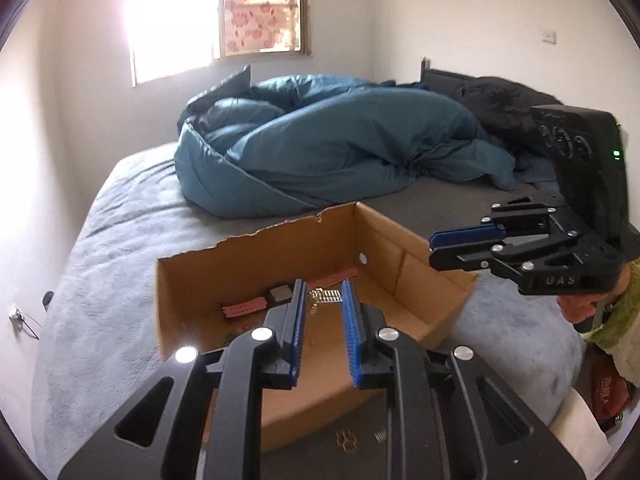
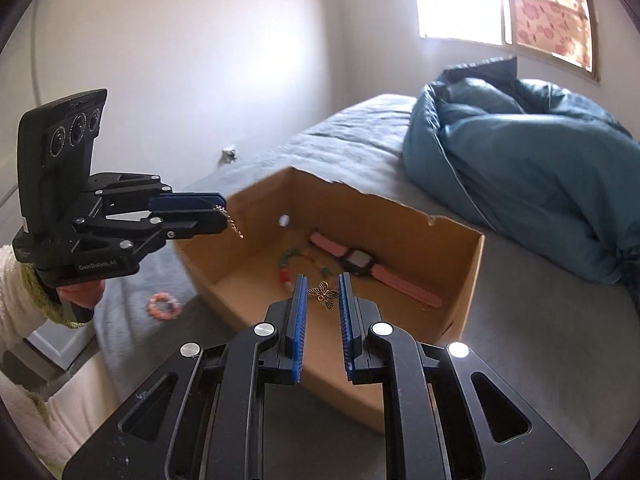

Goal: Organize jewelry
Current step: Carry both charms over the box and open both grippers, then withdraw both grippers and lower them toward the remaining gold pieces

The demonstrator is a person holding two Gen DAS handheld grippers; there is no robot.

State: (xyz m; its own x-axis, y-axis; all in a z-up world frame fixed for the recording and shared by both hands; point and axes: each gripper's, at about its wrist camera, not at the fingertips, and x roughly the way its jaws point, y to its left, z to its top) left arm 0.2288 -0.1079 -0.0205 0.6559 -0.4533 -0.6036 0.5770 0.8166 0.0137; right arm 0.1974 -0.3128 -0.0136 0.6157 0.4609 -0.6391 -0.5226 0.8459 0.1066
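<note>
Bedroom job today: grey bed (image 1: 100,280) with a blue duvet (image 1: 320,140) bunched at the far end, and my open box (image 1: 260,264) sitting on the blanket as the jewelry bin.

Where I'm at: both tongs are loaded and up in the air near the box. My left tongs (image 1: 323,286) are nearly closed, pinching a little gold chain (image 2: 234,227). From the other side you can see it dangling off the tips, just outside the box's left wall. My right tongs (image 2: 323,280) are just as narrow, with a gold butterfly (image 2: 325,296) caught between the pads over the near part of the box.

Already in the box: a pink watch (image 2: 360,260) and a string of beads (image 2: 292,258) on the bottom.

So I'd call this the carry step, the drop not yet done. Next I reckon each piece needs to get properly over the open top, come low, and then the tongs open so it lands on the cardboard instead of bouncing out. The chain swings, so I'd go slow there.

Not finished either way: a pink bracelet (image 2: 162,306) lies on the blanket left of the box, and a paw charm (image 1: 348,440) sits in front of it.
</note>
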